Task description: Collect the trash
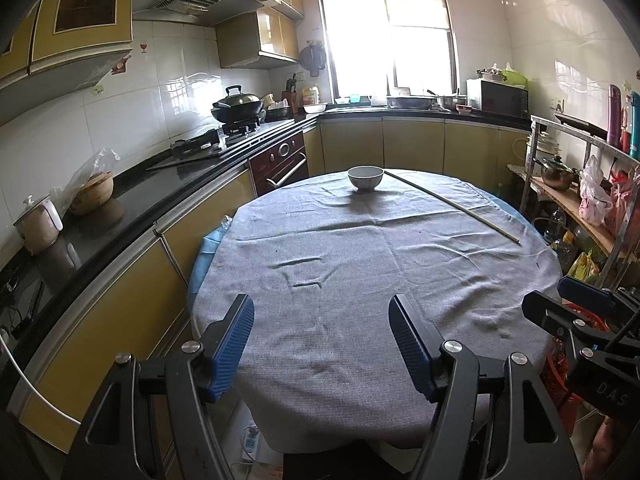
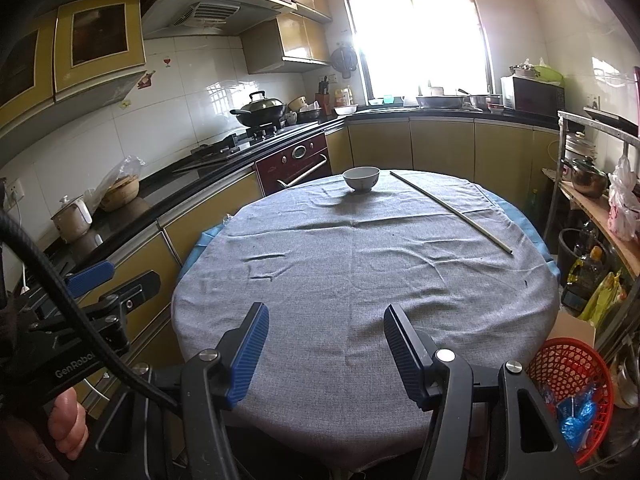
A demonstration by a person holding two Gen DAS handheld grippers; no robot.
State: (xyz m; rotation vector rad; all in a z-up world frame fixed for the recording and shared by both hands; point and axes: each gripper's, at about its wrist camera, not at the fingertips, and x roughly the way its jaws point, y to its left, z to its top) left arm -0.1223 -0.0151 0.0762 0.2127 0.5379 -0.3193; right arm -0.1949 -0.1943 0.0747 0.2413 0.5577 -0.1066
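Left gripper (image 1: 322, 334): held low at the near edge of the round tabletop (image 1: 360, 280), angled gently downward across it. Blue ribbed pads stand well apart with only grey cloth between them; released, grasping nothing. In the right wrist view it appears at the left (image 2: 90, 276), with fingers of the person's hand (image 2: 66, 426) wrapped under its handle and a black cable crossing in front.

Right gripper (image 2: 326, 330): same low, downward-tilted pose at the near rim, beside the left one. Pads apart, nothing between them; released. In the left wrist view its blue tip shows at the far right (image 1: 584, 292).

Tabletop contents: a white bowl (image 1: 365, 178) upright at the far side, centre; a long thin stick (image 1: 452, 208) lying diagonally from just beside the bowl toward the right edge. Both well apart from either gripper.

Trash: blue crumpled wrappers (image 2: 574, 420) lying inside a red mesh basket (image 2: 568, 354) that sits below the tabletop's right edge, close to the right gripper.

Surroundings: black counter (image 1: 160, 188) along the left wall bearing a lidded wok (image 1: 238, 104); a microwave (image 1: 502, 98) at the far right.
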